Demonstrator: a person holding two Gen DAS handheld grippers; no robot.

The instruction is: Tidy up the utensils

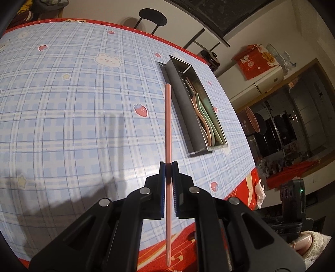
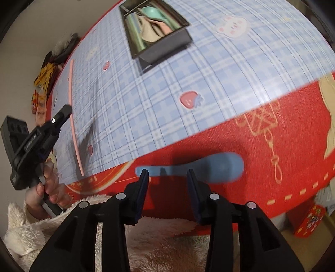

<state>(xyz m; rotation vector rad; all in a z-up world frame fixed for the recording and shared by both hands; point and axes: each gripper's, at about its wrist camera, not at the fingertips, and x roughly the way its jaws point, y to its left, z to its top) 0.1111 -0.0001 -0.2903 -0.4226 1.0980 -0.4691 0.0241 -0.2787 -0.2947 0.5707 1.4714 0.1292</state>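
Note:
My left gripper (image 1: 168,165) is shut on a long pink chopstick (image 1: 168,125), held above the table and pointing toward a dark metal utensil box (image 1: 188,117). The box holds pink and green spoons (image 1: 204,117) and lies just right of the chopstick's far end. In the right wrist view my right gripper (image 2: 167,173) is open and empty, just short of a blue spoon (image 2: 209,167) lying crosswise on the red border of the tablecloth. The box (image 2: 167,45), the left gripper (image 2: 67,109) and its chopstick (image 2: 71,87) also show there.
The table (image 1: 62,104) carries a blue plaid cloth with a red border. A black stool (image 1: 152,17) stands beyond the far edge. Cabinets and a red box (image 1: 257,60) are at the right. A fluffy white sleeve (image 2: 146,240) lies under my right gripper.

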